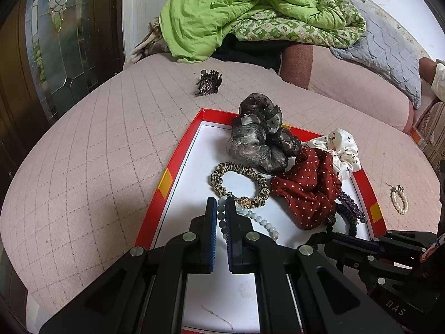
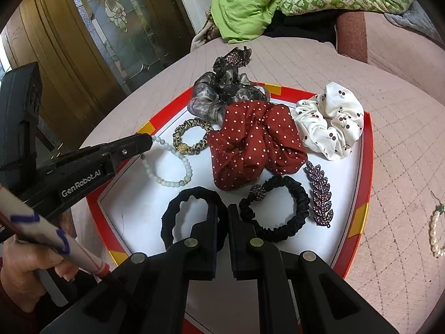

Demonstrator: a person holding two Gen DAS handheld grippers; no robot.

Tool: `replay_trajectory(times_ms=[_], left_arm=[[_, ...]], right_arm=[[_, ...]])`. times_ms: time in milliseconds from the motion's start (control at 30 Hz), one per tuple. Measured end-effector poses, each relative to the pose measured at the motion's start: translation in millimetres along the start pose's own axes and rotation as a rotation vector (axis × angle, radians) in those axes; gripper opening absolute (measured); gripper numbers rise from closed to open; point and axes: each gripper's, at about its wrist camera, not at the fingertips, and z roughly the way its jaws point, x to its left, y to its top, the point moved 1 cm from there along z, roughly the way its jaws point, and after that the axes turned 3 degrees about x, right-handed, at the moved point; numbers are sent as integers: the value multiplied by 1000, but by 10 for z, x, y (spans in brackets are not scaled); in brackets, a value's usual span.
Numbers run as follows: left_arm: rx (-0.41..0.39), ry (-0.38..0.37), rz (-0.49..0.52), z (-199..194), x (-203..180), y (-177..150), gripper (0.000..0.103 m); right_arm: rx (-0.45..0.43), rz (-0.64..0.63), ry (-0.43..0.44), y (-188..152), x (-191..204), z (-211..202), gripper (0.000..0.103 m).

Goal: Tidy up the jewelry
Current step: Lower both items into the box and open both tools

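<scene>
Jewelry and hair ties lie gathered in a shallow red-rimmed tray (image 2: pixel 364 167) with a white floor, set on a pink quilted bed (image 1: pixel 83 167).

Nearest, the left tool (image 1: pixel 221 203) is clenched on the pale bead bracelet (image 2: pixel 167 164): in the left wrist view the beads run up between its blue pads, and in the right wrist view its tip meets the bracelet's upper left arc. The bracelet sits on the tray floor, just beside the leopard-print hair tie (image 1: pixel 239 183).

To do this step well, I judge the grip should stay firm and the lift slow. The strand would likely swing, and it could snag the leopard tie's gold bead, so clearing that neighbour first seems wise before setting the bracelet in an open patch of the tray.

The right tool (image 2: pixel 222 208) has its jaws drawn nearly together over the near part of the tray. Its tips sit between the plain black hair tie (image 2: pixel 178 214) and the black ruffled tie (image 2: pixel 278 208). Its left finger crosses the plain tie's ring, but whether it pinches any fabric I cannot tell.

Further in lie the red dotted scrunchie (image 2: pixel 250 144), a purple leaf clip (image 2: pixel 319 194), the white cherry scrunchie (image 2: pixel 331 122) and a grey gauze scrunchie (image 1: pixel 250 144).

Beyond the rim, a dark claw clip (image 1: pixel 208 82) and a pearl bracelet (image 1: pixel 399 199) wait on the bed.
</scene>
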Motion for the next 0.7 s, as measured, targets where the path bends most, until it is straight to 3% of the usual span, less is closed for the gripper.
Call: replay_trajectory(times_ms=[700], left_arm=[[12,-11,11,64,-66,2,6]], right_arm=[[5,-16,-36,-38,-2,48,9]])
